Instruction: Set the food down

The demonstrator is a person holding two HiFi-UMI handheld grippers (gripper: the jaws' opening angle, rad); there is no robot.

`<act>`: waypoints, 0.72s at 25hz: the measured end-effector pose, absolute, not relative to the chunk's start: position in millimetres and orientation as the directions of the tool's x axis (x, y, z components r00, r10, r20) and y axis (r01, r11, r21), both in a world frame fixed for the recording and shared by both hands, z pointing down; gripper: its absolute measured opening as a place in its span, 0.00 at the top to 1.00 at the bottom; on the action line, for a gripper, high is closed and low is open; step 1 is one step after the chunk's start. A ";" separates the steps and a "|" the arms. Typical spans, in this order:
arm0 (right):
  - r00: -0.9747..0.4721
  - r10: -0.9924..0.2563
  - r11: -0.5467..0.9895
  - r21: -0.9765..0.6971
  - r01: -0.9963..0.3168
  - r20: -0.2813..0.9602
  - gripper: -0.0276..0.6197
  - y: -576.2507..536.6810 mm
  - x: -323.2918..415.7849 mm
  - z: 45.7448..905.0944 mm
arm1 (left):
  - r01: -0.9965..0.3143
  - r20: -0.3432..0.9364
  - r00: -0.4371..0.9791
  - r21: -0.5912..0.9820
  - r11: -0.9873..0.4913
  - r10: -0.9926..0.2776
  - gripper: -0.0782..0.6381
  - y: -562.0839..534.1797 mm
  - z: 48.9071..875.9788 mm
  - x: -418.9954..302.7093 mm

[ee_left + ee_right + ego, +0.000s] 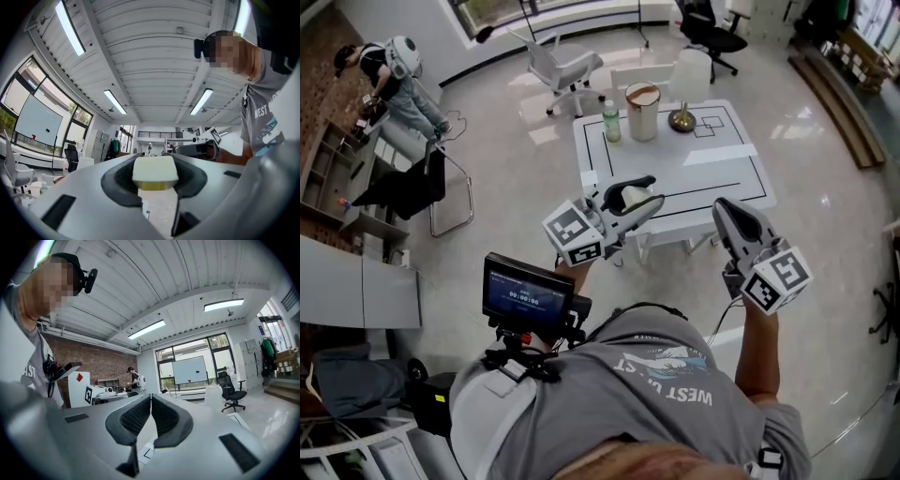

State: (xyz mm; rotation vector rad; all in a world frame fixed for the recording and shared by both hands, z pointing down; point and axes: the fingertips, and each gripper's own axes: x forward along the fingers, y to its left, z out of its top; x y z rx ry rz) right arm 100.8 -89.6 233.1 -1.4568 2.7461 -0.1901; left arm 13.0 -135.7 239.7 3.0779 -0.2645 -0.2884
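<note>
A pale cream block of food (636,198) sits between the jaws of my left gripper (656,190), which is shut on it in the air just short of the white table (712,173). The left gripper view shows the same block (155,169) pinched at the tips of the left gripper (155,177), cream on top with a yellowish underside. My right gripper (719,205) hovers to the right at about the same height. Its jaws (150,412) are shut with nothing between them.
The table has black line markings and carries a green-capped bottle (611,120), a tall pale cylinder (642,111) and a small lamp with a gold base (682,116) at its far end. Office chairs (563,64) stand beyond it. A person (394,73) stands by shelves, far left.
</note>
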 end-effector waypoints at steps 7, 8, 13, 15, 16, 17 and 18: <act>-0.528 -0.848 0.523 -0.100 -0.847 0.037 0.95 -120.8 75.0 217.6 | -0.129 -0.212 0.968 0.058 -0.990 -0.138 0.68 -170.1 225.2 -11.3; -0.521 -0.853 0.516 -0.097 -0.851 0.034 0.95 -123.5 75.6 216.8 | -0.125 -0.215 0.967 0.055 -0.991 -0.134 0.68 -172.4 224.7 -12.1; -0.506 -0.862 0.501 -0.096 -0.860 0.037 0.95 -135.7 75.2 217.6 | -0.136 -0.210 0.967 0.058 -0.989 -0.146 0.68 -186.4 228.8 -18.7; -0.510 -0.859 0.504 -0.105 -0.858 0.046 0.95 -138.5 75.6 221.5 | -0.154 -0.202 0.966 0.067 -0.986 -0.164 0.68 -192.0 232.4 -19.6; -0.515 -0.855 0.508 -0.113 -0.854 0.052 0.95 -138.9 76.3 224.7 | -0.166 -0.196 0.965 0.072 -0.984 -0.177 0.68 -193.8 235.0 -19.6; -0.523 -0.851 0.514 -0.121 -0.849 0.058 0.95 -139.4 77.9 228.1 | -0.179 -0.188 0.963 0.076 -0.981 -0.191 0.68 -195.5 237.8 -19.0; -0.531 -0.845 0.521 -0.129 -0.844 0.061 0.95 -140.6 80.3 230.7 | -0.195 -0.181 0.962 0.079 -0.978 -0.206 0.68 -197.8 240.3 -17.7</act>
